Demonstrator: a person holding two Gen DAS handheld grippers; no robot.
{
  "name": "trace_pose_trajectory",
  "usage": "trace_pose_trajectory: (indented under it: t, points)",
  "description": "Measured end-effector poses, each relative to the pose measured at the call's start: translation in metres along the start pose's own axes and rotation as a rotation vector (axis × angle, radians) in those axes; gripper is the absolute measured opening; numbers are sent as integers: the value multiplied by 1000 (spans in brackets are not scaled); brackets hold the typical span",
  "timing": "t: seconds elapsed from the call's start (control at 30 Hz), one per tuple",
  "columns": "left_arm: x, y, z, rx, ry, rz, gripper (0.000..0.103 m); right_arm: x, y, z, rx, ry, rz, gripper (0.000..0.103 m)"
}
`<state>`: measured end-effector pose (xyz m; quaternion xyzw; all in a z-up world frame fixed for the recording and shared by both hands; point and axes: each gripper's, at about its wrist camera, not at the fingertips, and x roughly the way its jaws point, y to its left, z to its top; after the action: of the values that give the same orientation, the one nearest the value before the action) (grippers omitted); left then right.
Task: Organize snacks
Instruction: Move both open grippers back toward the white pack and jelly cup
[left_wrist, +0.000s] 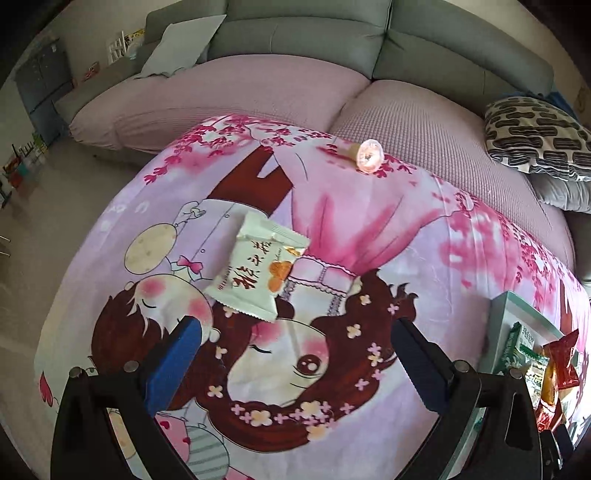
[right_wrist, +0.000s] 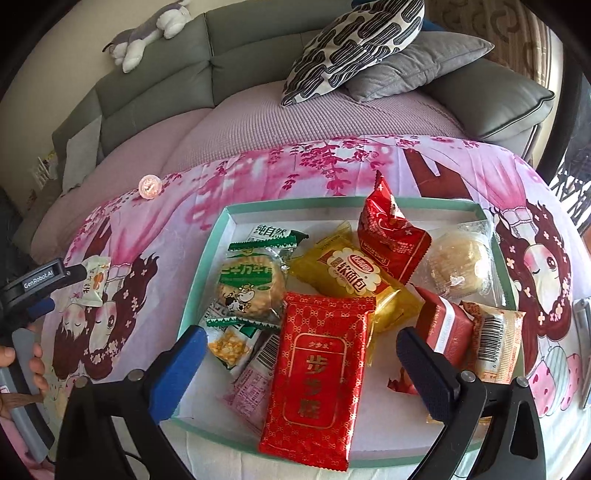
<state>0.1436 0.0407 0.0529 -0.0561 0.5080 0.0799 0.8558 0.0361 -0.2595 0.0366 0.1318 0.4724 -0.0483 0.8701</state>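
A white snack packet with red characters (left_wrist: 258, 273) lies on the pink cartoon cloth, just ahead of my open, empty left gripper (left_wrist: 295, 332). It also shows in the right wrist view (right_wrist: 94, 280), with the left gripper (right_wrist: 55, 291) beside it. A small pink round sweet (left_wrist: 368, 156) lies at the cloth's far edge. My right gripper (right_wrist: 301, 339) is open and empty above a shallow green-rimmed tray (right_wrist: 207, 258) holding several snack packets, with a long red packet (right_wrist: 317, 380) between its fingers.
The tray's corner (left_wrist: 517, 306) with packets shows at the right of the left wrist view. A grey sofa (left_wrist: 295, 37) with pink seat covers lies behind the table. A patterned cushion (right_wrist: 351, 48) and a grey cushion (right_wrist: 417, 62) sit on it.
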Motion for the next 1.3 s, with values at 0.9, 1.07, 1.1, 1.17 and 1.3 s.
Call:
trace_pose_trajectory:
  t: [0.9, 1.07, 1.1, 1.17, 1.3]
  points:
    - [59, 63, 30, -84, 73, -15, 102, 57, 134, 35, -251, 101, 188, 103]
    - [68, 62, 34, -47, 80, -32, 102, 80, 148, 46, -268, 161, 174, 103]
    - [70, 60, 34, -33, 82, -30, 102, 83, 151, 47, -283, 164, 167, 103]
    - [74, 54, 34, -8, 90, -19, 102, 90, 157, 50, -313, 177, 158, 103]
    - [84, 45, 31, 30, 112, -4, 100, 104, 165, 54, -358, 217, 138, 103]
